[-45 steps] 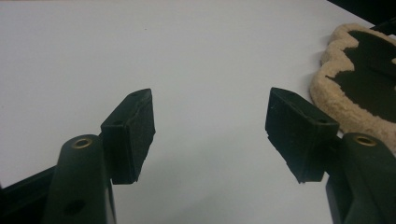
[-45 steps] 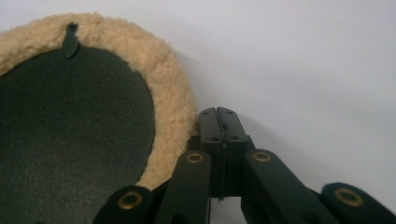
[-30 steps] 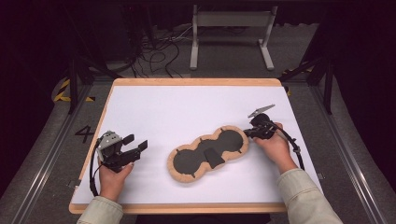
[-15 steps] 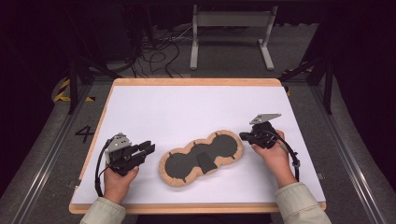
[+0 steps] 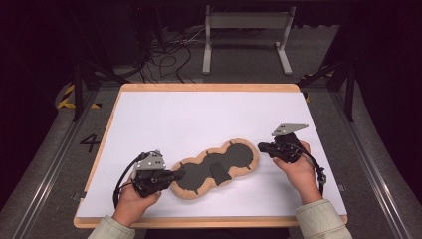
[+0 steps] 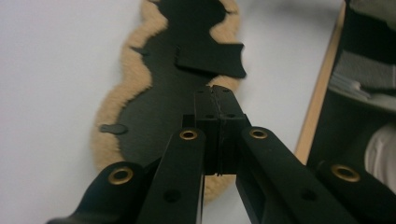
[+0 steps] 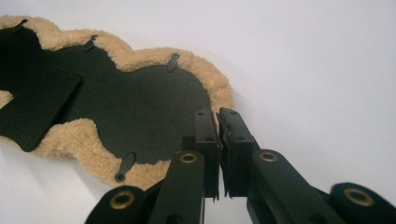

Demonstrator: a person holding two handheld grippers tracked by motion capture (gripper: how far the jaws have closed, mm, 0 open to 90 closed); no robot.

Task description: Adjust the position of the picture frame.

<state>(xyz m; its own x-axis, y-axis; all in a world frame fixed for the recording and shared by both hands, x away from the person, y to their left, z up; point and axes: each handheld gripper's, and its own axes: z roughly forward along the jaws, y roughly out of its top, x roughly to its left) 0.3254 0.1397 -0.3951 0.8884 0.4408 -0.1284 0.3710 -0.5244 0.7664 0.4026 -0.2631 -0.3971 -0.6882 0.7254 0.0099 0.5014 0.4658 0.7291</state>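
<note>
We grip a fleece-edged frame at both ends

Our left gripper (image 5: 176,175), jaws just closed, pinches the frame's (image 5: 199,174) left end; right gripper (image 5: 263,148) clamps its right rim on the white table (image 5: 199,119).

The left claw (image 5: 175,175) lies low in the person's left hand (image 5: 133,198), pointing right, its jaws just closed and pressed together. The right claw (image 5: 262,148), gripped by the right hand (image 5: 297,167), points left with jaws nearly touching. Both forearms enter from below
</note>
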